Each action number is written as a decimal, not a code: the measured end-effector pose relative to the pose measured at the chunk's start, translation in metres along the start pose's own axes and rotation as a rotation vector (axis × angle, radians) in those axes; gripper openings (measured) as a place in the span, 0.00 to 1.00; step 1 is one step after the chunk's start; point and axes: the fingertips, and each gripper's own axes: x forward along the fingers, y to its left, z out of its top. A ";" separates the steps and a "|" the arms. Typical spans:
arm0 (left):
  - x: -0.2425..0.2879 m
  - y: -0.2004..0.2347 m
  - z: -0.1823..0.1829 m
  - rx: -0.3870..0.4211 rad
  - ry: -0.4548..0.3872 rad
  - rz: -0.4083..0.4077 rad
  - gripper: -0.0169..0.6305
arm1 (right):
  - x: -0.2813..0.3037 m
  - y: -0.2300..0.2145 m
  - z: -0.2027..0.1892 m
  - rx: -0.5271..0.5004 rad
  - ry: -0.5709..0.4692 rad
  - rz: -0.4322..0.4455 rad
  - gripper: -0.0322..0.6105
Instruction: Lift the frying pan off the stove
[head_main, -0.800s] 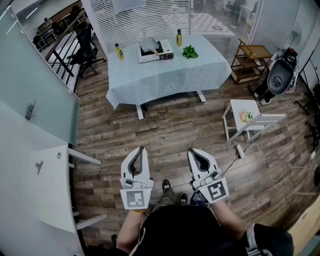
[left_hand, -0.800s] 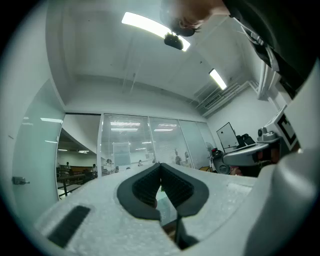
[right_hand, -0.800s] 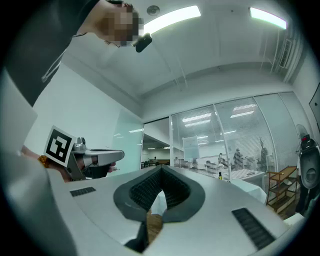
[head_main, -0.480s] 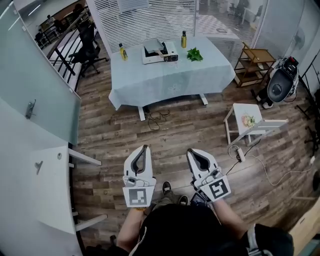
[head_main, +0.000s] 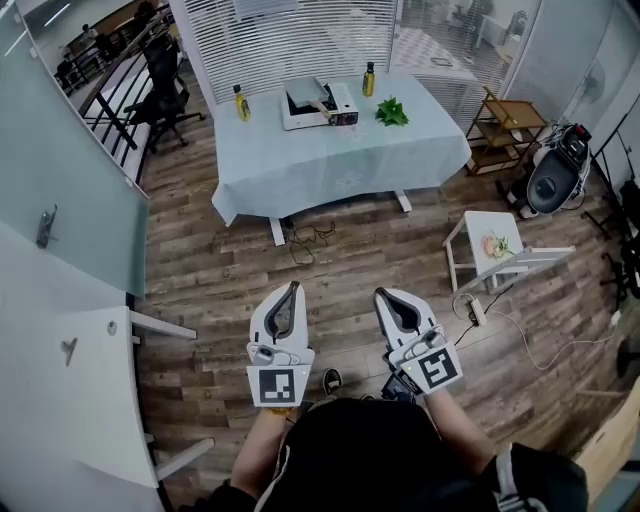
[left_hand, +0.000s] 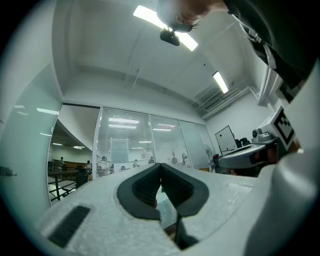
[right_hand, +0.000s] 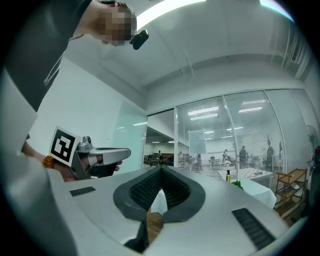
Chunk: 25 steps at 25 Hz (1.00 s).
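left gripper: jaws closed, dark ribbed pads meet at the tips, nothing between them. The gap behind the tips shows a sliver of pale surface and brown wood (too small to tell more). The view looks across the room at a glass wall with blinds, with lit rooms behind it. A railing is at far left. Strip lights run across the ceiling, one near the top edge and one further right. A head camera sits top centre, with a dark sleeve top right. The right gripper is alongside at right, its marker cube facing the lens. A white board stands behind it.
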 end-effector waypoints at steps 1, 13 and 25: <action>0.005 0.005 -0.002 -0.018 -0.003 -0.004 0.05 | 0.006 -0.002 -0.001 0.000 0.005 -0.008 0.05; 0.057 0.030 -0.035 -0.101 -0.002 -0.063 0.05 | 0.057 -0.026 -0.030 0.027 0.066 -0.041 0.05; 0.159 0.062 -0.073 -0.098 0.080 -0.004 0.05 | 0.151 -0.119 -0.062 0.067 0.060 0.004 0.05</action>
